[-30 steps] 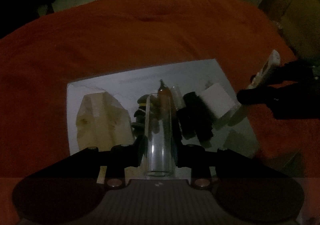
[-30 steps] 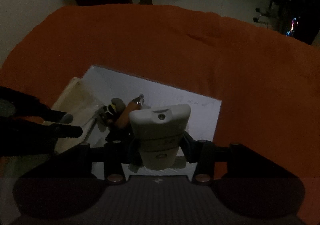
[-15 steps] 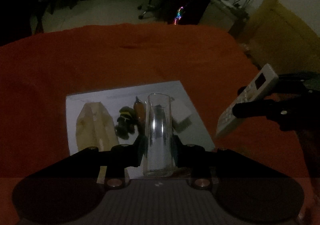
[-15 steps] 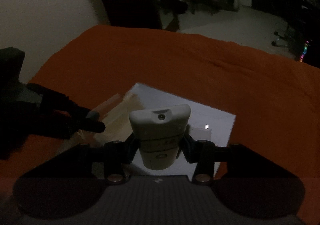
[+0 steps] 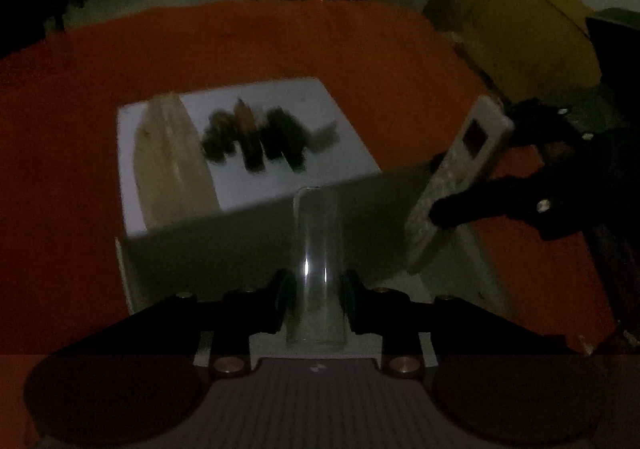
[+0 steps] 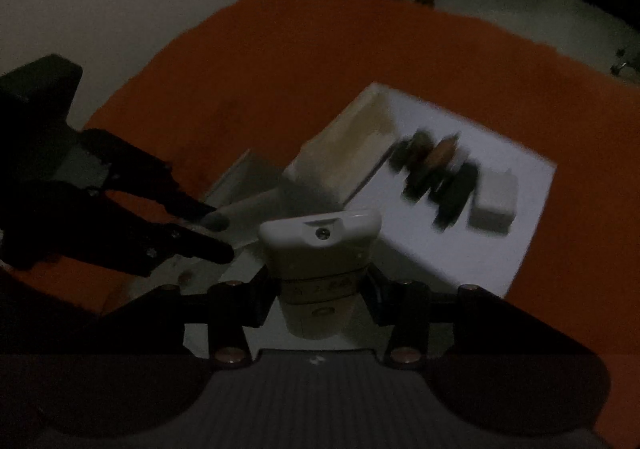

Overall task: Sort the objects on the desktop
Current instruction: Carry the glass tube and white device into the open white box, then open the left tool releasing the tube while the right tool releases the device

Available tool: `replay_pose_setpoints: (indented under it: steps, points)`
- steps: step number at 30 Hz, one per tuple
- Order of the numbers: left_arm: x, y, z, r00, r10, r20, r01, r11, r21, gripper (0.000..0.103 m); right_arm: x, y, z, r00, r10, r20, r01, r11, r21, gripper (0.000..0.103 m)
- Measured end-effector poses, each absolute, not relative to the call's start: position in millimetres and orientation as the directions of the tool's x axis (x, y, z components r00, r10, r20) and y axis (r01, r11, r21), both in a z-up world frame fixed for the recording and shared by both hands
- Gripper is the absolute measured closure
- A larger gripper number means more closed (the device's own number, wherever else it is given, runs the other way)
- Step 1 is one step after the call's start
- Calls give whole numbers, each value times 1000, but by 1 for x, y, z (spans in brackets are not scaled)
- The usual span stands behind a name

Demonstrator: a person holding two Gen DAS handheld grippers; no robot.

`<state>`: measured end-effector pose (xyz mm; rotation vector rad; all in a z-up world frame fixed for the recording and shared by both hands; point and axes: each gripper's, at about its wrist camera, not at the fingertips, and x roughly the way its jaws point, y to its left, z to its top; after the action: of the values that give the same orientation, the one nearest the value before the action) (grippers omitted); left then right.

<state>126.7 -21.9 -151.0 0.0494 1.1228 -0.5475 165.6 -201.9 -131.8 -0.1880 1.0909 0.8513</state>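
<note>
A deep orange-red cloth (image 5: 280, 45) covers the table across the middle of both views. On it sits a white box (image 5: 344, 129). In the box's left part lies a pale cream, wood-toned piece (image 5: 172, 161); beside it are blurred dark olive and black items with one orange-brown one (image 5: 246, 121), and a white block (image 6: 494, 205). The left tool (image 5: 316, 289) is black around a clear glass tube (image 5: 318, 249) with a bright glint. The right tool (image 6: 320, 289) is black around an off-white remote (image 6: 320, 237). A yellow cardboard box (image 5: 528, 29) stands at upper right
</note>
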Motion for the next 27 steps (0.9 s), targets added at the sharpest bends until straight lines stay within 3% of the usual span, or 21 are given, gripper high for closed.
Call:
replay_pose_setpoints:
  steps: [27]
  points:
    - [87,-25,-250,119,-227,-967,504,853,-139,78,114,-159,-249,-101,174,-980,-865,471,173,55]
